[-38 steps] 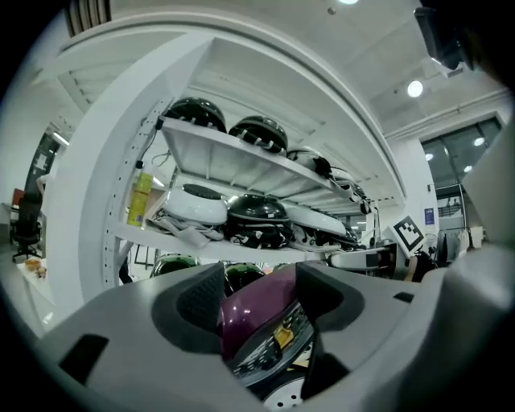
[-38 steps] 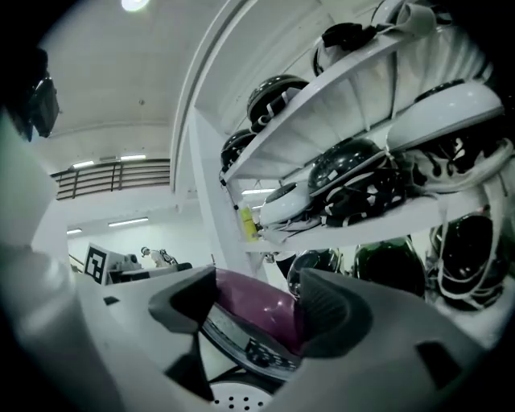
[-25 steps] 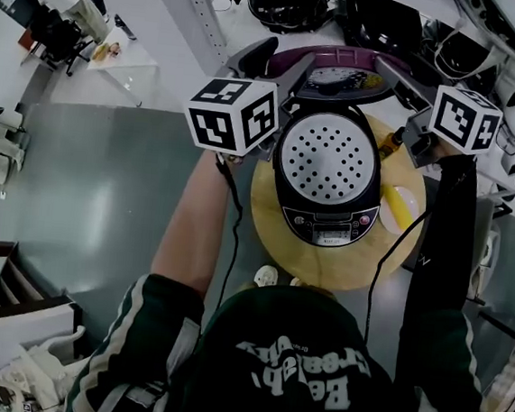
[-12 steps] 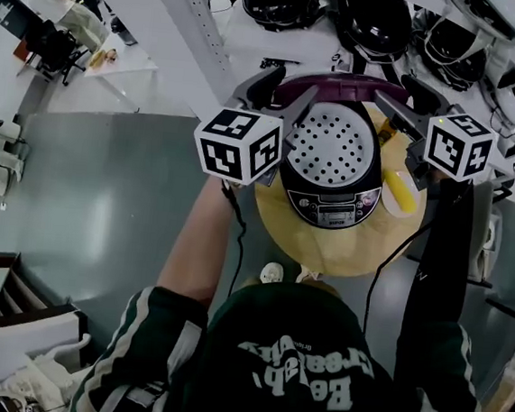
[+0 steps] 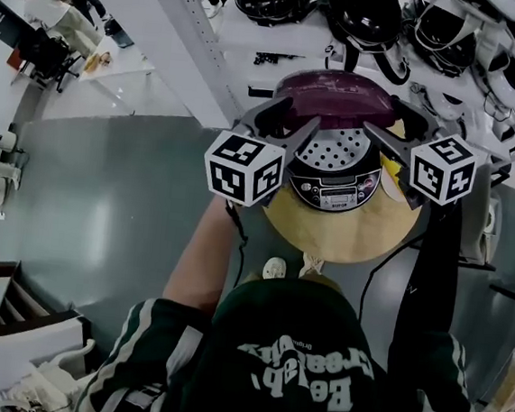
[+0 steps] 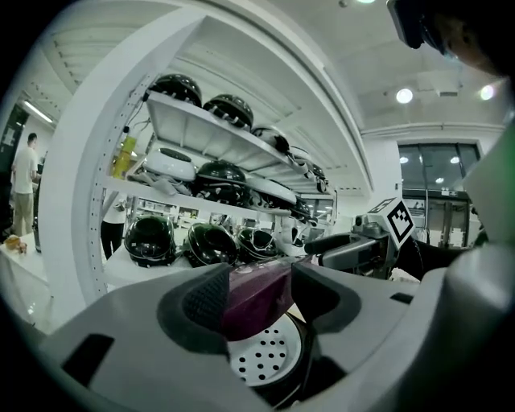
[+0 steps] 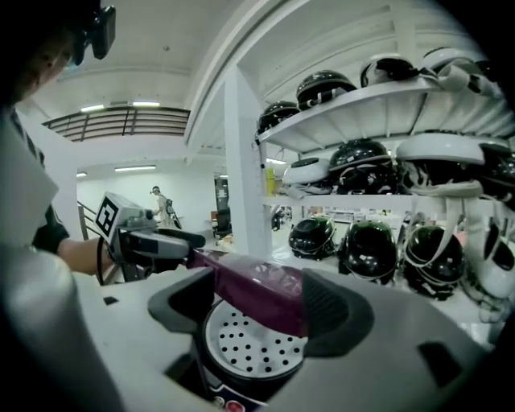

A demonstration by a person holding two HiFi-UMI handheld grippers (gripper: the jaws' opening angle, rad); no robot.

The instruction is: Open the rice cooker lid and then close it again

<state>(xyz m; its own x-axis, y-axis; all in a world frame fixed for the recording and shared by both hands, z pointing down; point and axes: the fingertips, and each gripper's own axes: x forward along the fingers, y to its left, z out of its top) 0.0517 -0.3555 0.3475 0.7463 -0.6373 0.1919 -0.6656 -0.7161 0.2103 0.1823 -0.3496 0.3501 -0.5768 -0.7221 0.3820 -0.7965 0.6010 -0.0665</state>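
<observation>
The round pale wooden table [image 5: 327, 239] carries the black and silver rice cooker [image 5: 334, 192], which stands toward the table's far edge, just in front of a white shelf rack of black helmets [image 5: 366, 16]. The cooker's dark purple plastic lid [image 5: 336, 95] is hinged at the back and stands about half way down, so I judge that the closing step is in hand. Under the lid the silver perforated inner plate [image 5: 335, 149] still shows.

The left tongs [image 6: 261, 294] have the left side of the lid's rim between their jaws. These jaws have just been closing a little, and both pads now seem to press on the rim at a wide opening. The right tongs [image 7: 259, 310] take the right side of the rim in the same way, clamped on it as far as I can judge.

To do this step well, both sides should go down together, so the lid does not twist on its hinge. The path should follow the hinge's arc. Near the bottom, the jaws should let go of the rim, or they may be caught between lid and body. A push on top near the front should then lock it.
</observation>
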